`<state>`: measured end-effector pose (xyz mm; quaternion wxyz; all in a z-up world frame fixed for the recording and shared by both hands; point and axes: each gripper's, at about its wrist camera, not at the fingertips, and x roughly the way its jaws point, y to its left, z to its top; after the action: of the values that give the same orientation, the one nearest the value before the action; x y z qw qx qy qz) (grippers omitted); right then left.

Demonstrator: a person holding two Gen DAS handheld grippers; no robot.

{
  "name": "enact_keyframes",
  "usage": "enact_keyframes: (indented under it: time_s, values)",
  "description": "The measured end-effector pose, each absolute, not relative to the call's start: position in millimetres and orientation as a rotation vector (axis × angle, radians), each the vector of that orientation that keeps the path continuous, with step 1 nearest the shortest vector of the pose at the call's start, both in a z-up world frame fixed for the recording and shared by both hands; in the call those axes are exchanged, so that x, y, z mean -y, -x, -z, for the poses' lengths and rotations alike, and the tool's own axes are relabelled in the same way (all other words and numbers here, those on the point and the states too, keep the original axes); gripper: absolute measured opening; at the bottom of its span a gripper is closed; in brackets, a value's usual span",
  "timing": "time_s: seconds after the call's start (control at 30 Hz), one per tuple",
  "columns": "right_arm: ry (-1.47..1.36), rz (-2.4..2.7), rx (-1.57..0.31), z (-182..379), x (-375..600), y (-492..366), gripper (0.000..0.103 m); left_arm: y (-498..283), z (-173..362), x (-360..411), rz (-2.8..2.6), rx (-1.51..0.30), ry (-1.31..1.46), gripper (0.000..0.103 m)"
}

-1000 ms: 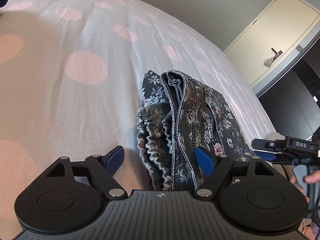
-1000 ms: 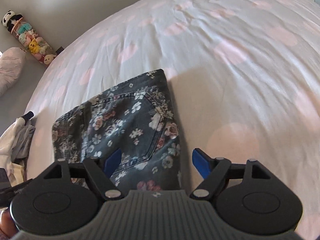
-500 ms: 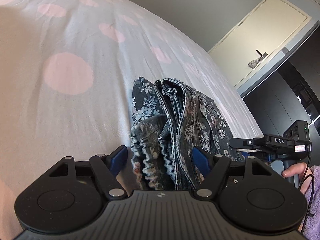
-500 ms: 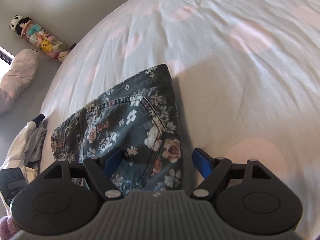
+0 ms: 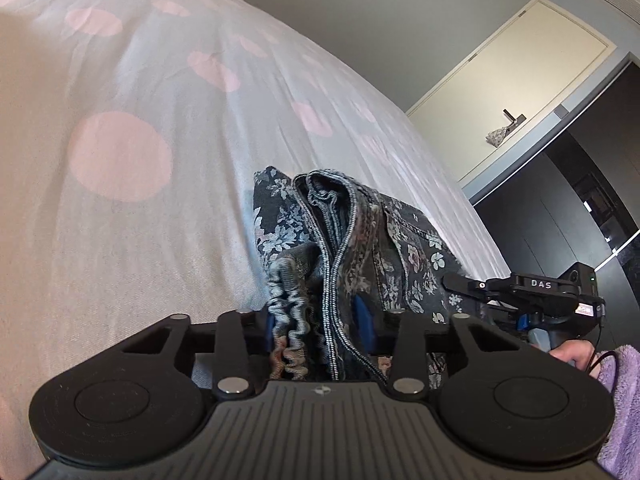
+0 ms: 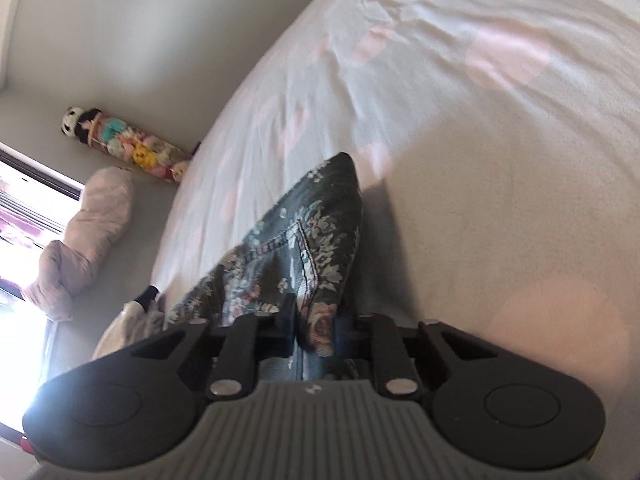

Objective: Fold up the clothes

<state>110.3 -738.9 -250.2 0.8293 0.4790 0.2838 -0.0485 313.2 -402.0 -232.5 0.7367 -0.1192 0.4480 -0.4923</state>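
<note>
The bed (image 5: 168,208), under a white sheet with big pale pink dots, fills most of what I see, and the folded floral denim jeans (image 5: 360,232) lie on it near its edge, running between my two hands. Beyond the bed on one side stand a cream door (image 5: 516,92) and a dark wardrobe (image 5: 560,216); on the other, a window (image 6: 24,240), a pink bundle of bedding (image 6: 92,232) and a clear tube of small plush toys (image 6: 128,146) against the wall. My left gripper (image 5: 318,324) has the stacked end of the jeans, gathered hem and stitched seams, between its blue fingers (image 5: 364,316), which are closing and already press the cloth from both sides. My right gripper (image 6: 314,326) is rolled to one side at the opposite end, its fingers (image 6: 288,316) closing with the pocket-side edge of the jeans pinched between them. From the left camera I see that right gripper (image 5: 532,292) just past the jeans, held by my hand (image 5: 572,354) in a purple fleece sleeve (image 5: 616,412).
</note>
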Motion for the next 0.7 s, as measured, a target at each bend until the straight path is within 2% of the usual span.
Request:
enact_keyframes:
  time_s: [0.27,0.7]
  values:
    - [-0.958,0.122,-0.498,210,715,-89,0.013,-297,212,396,1.099,-0.899,0.247,0.022]
    - [-0.876,0.159,-0.356,118,715,16,0.013,-216,131,412,1.207,-0.747,0.282,0.02]
